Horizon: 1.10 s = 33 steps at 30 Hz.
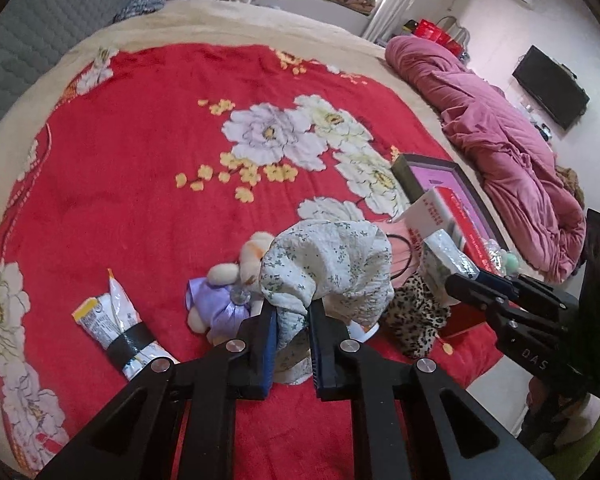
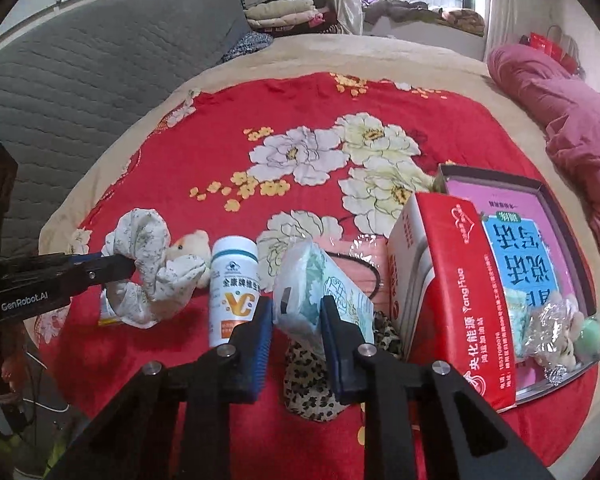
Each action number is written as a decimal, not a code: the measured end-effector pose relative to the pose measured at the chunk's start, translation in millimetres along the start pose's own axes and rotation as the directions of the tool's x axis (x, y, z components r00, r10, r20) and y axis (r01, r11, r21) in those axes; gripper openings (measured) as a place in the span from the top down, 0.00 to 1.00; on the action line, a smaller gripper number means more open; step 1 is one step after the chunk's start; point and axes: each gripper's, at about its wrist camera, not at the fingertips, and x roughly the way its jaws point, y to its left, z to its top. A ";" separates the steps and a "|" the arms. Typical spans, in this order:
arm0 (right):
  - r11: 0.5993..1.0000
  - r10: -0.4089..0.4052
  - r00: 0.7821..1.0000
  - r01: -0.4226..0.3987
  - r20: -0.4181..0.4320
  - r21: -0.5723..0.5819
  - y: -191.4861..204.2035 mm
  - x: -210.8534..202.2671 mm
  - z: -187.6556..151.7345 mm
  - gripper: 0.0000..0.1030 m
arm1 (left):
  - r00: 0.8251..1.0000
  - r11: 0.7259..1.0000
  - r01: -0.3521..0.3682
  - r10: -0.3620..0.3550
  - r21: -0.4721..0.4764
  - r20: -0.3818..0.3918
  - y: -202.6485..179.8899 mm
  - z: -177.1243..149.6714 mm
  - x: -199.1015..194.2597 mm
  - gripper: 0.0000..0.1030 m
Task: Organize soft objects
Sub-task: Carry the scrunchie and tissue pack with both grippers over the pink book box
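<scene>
Crinkled floral cloth (image 1: 324,264) bunched in left claw (image 1: 292,320).

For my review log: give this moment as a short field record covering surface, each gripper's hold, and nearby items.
surface: red floral blanket on a bed
left gripper: shut on floral cloth, bunched and lifted
right gripper: shut on tissue pack
beside cloth: plush toy
upright: white vitamin bottle
under tissue pack: leopard-print fabric
right side: red box

Left gripper (image 1: 292,322) clamps floral cloth (image 1: 328,268) above red blanket (image 1: 140,168).
</scene>
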 end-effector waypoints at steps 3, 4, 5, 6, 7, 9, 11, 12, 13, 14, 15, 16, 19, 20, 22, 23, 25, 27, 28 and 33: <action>1.000 -0.003 1.000 0.003 0.005 -0.007 4.1 -5.3 2.0 0.76 | 1.000 1.000 -0.009 0.009 0.008 0.015 -5.0 1.5 -10.5 0.86; 1.000 -0.002 1.000 0.002 0.012 -0.008 5.4 -8.1 2.4 0.76 | 1.000 1.000 -0.011 0.011 0.013 0.019 -7.2 1.7 -13.9 0.86; 1.000 -0.003 1.000 0.003 0.020 -0.007 6.4 -11.2 2.9 0.76 | 1.000 1.000 -0.012 0.011 0.019 0.024 -9.9 1.6 -17.6 0.86; 1.000 -0.002 1.000 0.002 0.023 -0.008 7.3 -14.1 3.5 0.76 | 0.999 1.000 -0.013 0.012 0.026 0.029 -13.1 2.0 -21.6 0.86; 1.000 0.001 1.000 0.000 0.030 -0.011 8.2 -18.2 4.3 0.77 | 0.999 0.999 -0.015 0.014 0.030 0.034 -16.1 2.2 -25.3 0.86; 1.000 -0.003 0.999 0.004 0.046 -0.012 9.1 -25.2 6.5 0.77 | 0.999 0.999 -0.010 0.008 0.037 0.043 -22.2 2.6 -32.3 0.86; 1.000 -0.002 0.998 0.003 0.065 -0.013 9.4 -35.1 9.5 0.77 | 0.998 0.999 -0.005 0.002 0.052 0.055 -30.2 3.8 -40.4 0.86; 1.000 -0.003 0.997 0.004 0.075 -0.014 9.1 -39.5 10.3 0.77 | 0.998 0.998 -0.003 -0.001 0.059 0.061 -33.6 4.7 -43.1 0.86; 1.000 -0.004 0.997 0.005 0.082 -0.014 8.7 -43.9 11.4 0.77 | 0.998 0.998 -0.001 -0.003 0.069 0.068 -38.1 6.1 -46.3 0.86; 1.000 -0.004 0.995 0.005 0.097 -0.012 7.1 -50.7 12.6 0.77 | 0.997 0.997 -0.001 -0.005 0.077 0.073 -42.7 7.4 -48.9 0.86; 1.000 -0.002 0.994 0.003 0.108 -0.009 5.7 -55.6 13.2 0.77 | 0.997 0.996 -0.004 -0.003 0.087 0.079 -48.2 9.4 -51.6 0.86; 1.000 -0.002 0.993 0.002 0.115 -0.006 3.8 -59.6 14.1 0.77 | 0.996 0.996 -0.002 -0.006 0.093 0.084 -52.6 11.1 -54.5 0.86; 1.000 -0.013 0.991 0.012 0.135 0.011 -5.3 -73.8 15.2 0.77 | 0.995 0.994 0.011 -0.021 0.106 0.095 -65.4 15.0 -60.5 0.86; 1.000 -0.019 0.990 0.017 0.143 0.016 -8.0 -77.9 15.3 0.77 | 0.995 0.994 0.014 -0.025 0.111 0.095 -70.2 15.9 -62.2 0.86; 0.999 -0.026 0.987 0.022 0.156 0.027 -14.8 -86.9 15.6 0.77 | 0.994 0.992 0.015 -0.028 0.123 0.101 -80.2 16.8 -65.1 0.86; 0.999 -0.030 0.986 0.025 0.163 0.029 -16.9 -90.0 15.9 0.77 | 0.995 0.991 0.016 -0.029 0.130 0.099 -85.4 17.0 -65.6 0.86; 0.999 -0.038 0.984 0.031 0.176 0.044 -23.8 -98.5 16.2 0.77 | 0.994 0.990 0.013 -0.027 0.138 0.102 -95.4 17.3 -67.2 0.86; 0.998 -0.049 0.982 0.039 0.185 0.055 -28.8 -104.9 15.2 0.77 | 0.994 0.990 0.015 -0.030 0.141 0.105 -103.8 18.0 -68.5 0.86; 0.997 -0.057 0.981 0.046 0.185 0.062 -32.0 -108.1 15.1 0.77 | 0.994 0.990 0.018 -0.033 0.140 0.104 -107.4 18.4 -68.7 0.86; 0.993 -0.076 0.976 0.056 0.205 0.099 -47.1 -120.5 11.7 0.77 | 0.995 0.989 0.024 -0.038 0.147 0.096 -125.9 18.7 -67.2 0.86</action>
